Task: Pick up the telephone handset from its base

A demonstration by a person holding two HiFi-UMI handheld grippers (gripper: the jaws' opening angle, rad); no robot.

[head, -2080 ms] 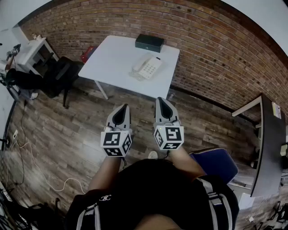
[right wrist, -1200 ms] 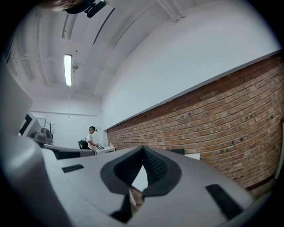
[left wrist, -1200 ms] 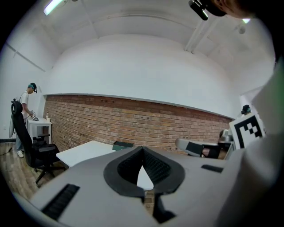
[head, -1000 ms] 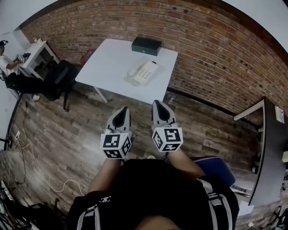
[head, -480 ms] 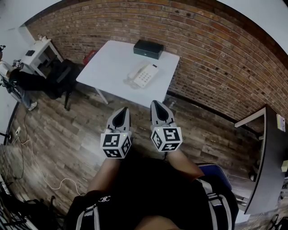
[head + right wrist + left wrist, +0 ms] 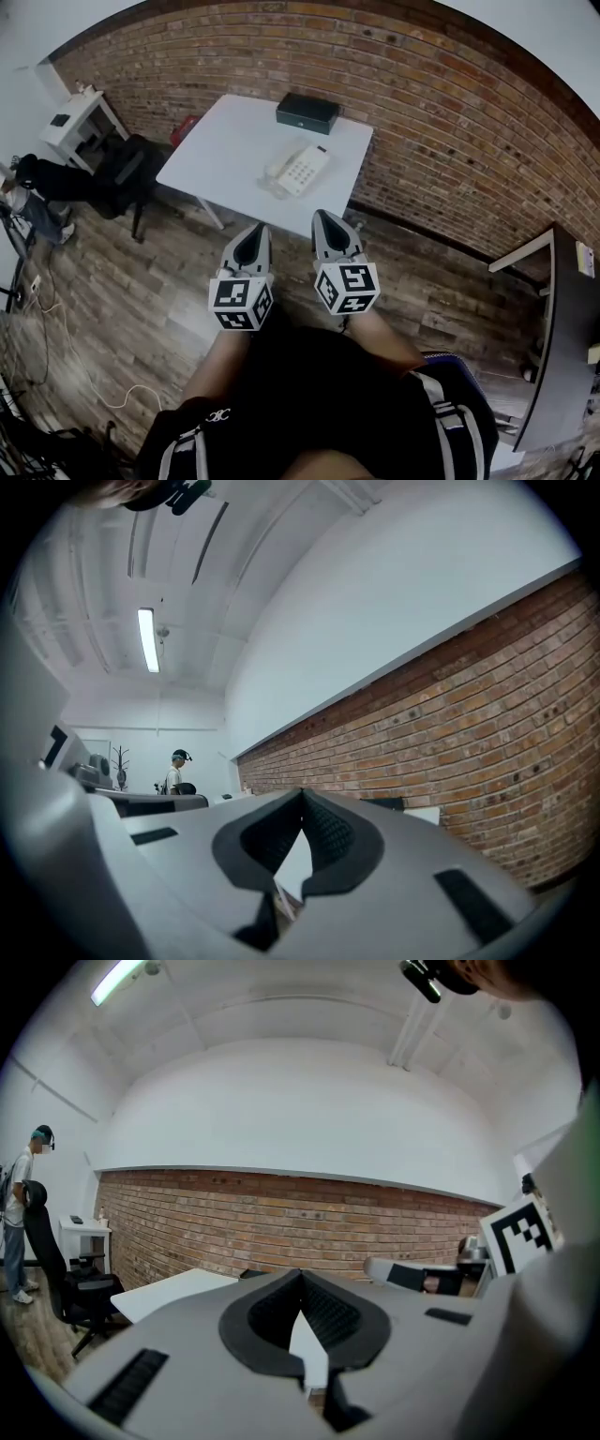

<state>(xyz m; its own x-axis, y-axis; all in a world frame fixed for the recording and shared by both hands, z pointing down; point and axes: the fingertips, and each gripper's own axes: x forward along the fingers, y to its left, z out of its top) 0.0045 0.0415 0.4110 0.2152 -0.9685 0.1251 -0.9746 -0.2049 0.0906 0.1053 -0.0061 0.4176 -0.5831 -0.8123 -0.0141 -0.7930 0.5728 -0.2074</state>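
1. Person's torso point(image 6: 309, 403), dark clothing. Nearest item, well short of the bench, with both forearms reaching toward it.
2. Left gripper point(image 6: 257, 228), grey with a marker cube at the rear. It is held over the wooden floor point(image 6: 122, 272), short of the bench's near edge and pointing toward the bench. Its jaws are pressed together at the tips with nothing between them; the left gripper view shows only the dark hollow behind the closed tips.
3. Right gripper point(image 6: 321, 215), same make. It sits just beside the left one and slightly closer to the bench. Its jaws are pressed together and hold nothing.
4. Bench point(image 6: 225, 141), white and rectangular, its far edge near the brick wall.
5. Telephone base point(image 6: 307, 172), pale with a keypad, on the bench toward its near right corner.
6. Telephone handset point(image 6: 281, 161), pale. It lies in its cradle along the left side of the base, well apart from both grippers.
7. Black box point(image 6: 307, 113), flat, on the bench at its far edge, beyond the telephone.
8. Black office chair point(image 6: 131, 164), on the floor just left of the bench.
9. Small white table point(image 6: 70, 120), further left of the bench, by the wall.
10. Brick wall point(image 6: 422, 94), red-brown, directly behind the bench.
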